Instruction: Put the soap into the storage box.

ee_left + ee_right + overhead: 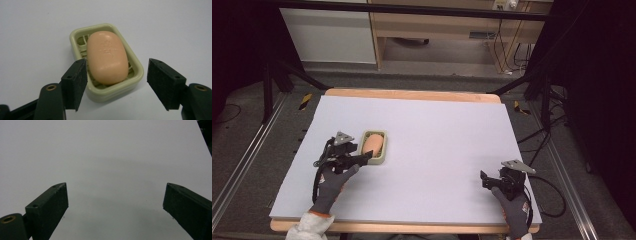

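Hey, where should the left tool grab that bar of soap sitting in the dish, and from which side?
Probably across the soap's two long sides, coming down from above. It is a smooth rounded oval lying flat, and its upper half rises above the rim of the soap dish, which blocks a low approach. The left tool is open, jaws already flanking the near end; a hold near the soap's middle seems least likely to slip.

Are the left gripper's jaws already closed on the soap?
No, the left gripper stands with its jaws wide apart, either side of the near end of the soap dish, and the soap lies untouched in it.
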The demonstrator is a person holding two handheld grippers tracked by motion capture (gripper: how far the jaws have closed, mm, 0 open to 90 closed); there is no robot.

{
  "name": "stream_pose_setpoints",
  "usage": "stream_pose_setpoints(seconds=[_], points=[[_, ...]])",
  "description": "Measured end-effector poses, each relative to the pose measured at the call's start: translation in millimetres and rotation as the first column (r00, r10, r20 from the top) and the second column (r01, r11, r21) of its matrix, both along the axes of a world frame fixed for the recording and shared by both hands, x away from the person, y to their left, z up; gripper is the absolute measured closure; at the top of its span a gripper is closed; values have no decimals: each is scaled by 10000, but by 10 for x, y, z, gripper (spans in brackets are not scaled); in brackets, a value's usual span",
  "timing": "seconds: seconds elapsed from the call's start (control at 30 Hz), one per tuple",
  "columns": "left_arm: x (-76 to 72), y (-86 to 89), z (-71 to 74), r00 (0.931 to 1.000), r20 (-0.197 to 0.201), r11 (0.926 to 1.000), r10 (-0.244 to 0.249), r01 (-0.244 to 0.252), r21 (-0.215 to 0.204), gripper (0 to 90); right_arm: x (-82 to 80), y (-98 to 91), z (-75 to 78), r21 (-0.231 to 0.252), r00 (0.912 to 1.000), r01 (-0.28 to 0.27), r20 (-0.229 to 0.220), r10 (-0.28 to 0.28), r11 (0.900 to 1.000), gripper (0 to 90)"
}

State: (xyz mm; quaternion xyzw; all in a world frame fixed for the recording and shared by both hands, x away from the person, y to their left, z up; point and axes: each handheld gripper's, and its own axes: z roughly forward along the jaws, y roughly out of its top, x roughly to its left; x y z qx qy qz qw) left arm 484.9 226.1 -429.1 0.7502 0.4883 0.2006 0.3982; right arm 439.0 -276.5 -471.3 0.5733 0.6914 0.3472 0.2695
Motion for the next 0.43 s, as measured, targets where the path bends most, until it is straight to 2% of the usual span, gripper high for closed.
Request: stream_pose_setpoints(seconds=[0.1,0.13,0.23,0.43], points=[[-114,143,-78,9998,-181,9999,82,-84,-77,327,-7,-37,-8,12,9998,129,-127,-129,9999,70],[-114,143,-78,9998,-181,9999,82,-84,-77,326,-7,-37,-8,12,9998,129,-127,-129,9999,70],[-201,285,-189,9991,-284,9992,306,-299,264,319,-20,-73,-10,-54,9997,197,-167,-197,9998,72],[-294,433,-238,9985,-96,9981,545,-542,292,313,-14,-77,-24,-144,9997,183,-162,-185,9997,71]])
